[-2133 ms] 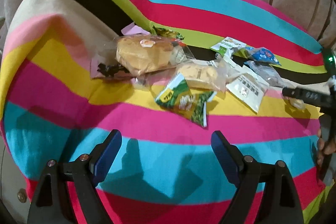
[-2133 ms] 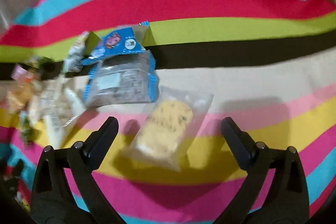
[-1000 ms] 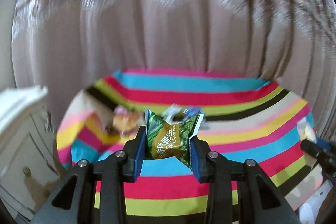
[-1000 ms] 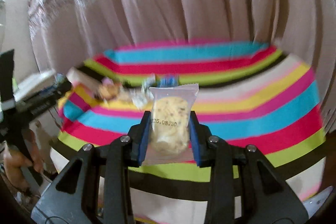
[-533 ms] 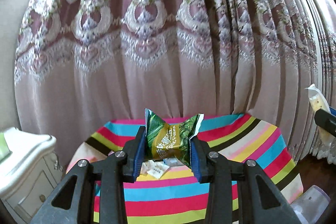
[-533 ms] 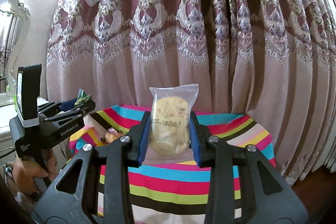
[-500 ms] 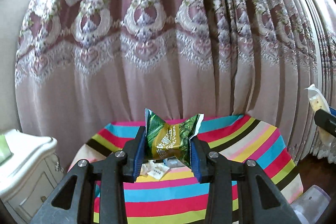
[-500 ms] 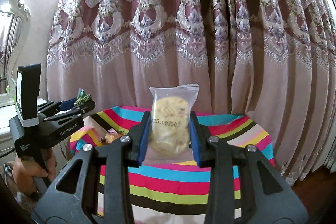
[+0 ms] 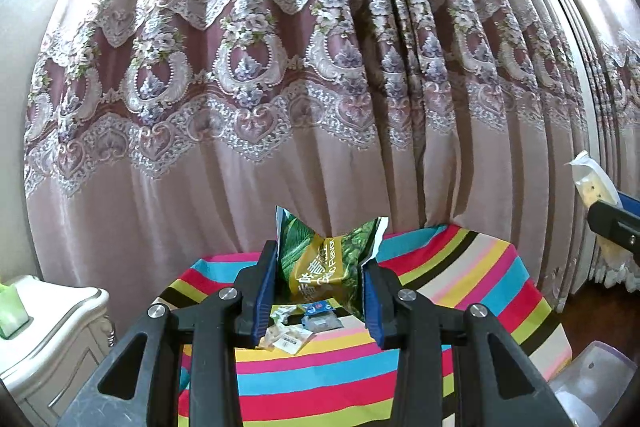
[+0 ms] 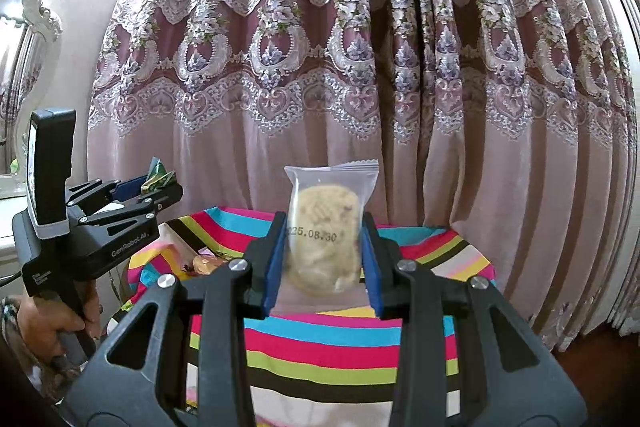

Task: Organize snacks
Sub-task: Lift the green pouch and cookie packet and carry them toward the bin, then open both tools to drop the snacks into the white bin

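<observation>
My left gripper (image 9: 320, 283) is shut on a green snack packet (image 9: 326, 259), held level in the air well back from the striped table (image 9: 460, 291). In the right wrist view my right gripper (image 10: 322, 259) is shut on a clear-wrapped cookie (image 10: 324, 227) that stands upright between the blue pads. The left gripper (image 10: 156, 193) also shows at the left of that view, with a hand (image 10: 44, 323) on its grip. The cookie packet (image 9: 592, 183) pokes in at the right edge of the left wrist view. Several snack packets (image 9: 296, 331) lie on the table.
A pink patterned curtain (image 9: 320, 87) hangs behind the table. A white cabinet (image 9: 48, 339) stands at the left, with a green box (image 9: 12, 311) on it. A clear plastic bin (image 9: 588, 383) sits low at the right beside the table.
Both grippers closed on their packets, lifted them off the table and drew back and up; the view swung from the tabletop to the curtain. Over the last half second little has moved.
</observation>
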Available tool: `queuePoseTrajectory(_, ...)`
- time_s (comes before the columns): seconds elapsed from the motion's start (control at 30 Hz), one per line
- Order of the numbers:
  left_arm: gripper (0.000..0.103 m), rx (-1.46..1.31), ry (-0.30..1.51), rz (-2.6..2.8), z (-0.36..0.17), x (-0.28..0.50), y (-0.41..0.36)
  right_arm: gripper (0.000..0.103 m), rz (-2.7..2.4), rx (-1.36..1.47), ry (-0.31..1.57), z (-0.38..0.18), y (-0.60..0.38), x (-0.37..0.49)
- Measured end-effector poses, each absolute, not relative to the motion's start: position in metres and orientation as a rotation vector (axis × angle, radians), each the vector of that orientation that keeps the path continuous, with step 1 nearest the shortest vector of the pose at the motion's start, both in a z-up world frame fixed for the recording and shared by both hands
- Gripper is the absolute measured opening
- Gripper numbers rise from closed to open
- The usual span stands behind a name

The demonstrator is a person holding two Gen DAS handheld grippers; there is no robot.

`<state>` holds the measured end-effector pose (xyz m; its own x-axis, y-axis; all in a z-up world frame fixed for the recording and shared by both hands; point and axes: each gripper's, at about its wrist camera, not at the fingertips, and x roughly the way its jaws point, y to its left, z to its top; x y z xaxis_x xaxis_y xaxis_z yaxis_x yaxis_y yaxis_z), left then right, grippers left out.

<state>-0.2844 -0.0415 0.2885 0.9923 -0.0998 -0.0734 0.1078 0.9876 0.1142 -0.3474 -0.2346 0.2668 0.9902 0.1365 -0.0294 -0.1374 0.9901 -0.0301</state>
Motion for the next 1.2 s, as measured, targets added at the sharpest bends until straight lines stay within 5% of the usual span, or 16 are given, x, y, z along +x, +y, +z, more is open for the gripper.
queuePoseTrajectory(0.83, 0.039, 0.287, 0.231, -0.624, 0.242, -0.326, -0.194, 0.039, -0.115, -0.072, 0.191, 0.216, -0.344, -0.396)
queuePoseTrajectory(1.2, 0.042, 0.389, 0.443, -0.978, 0.180, -0.343, -0.296, 0.039, -0.298, -0.014, 0.444, 0.156, -0.415, -0.419)
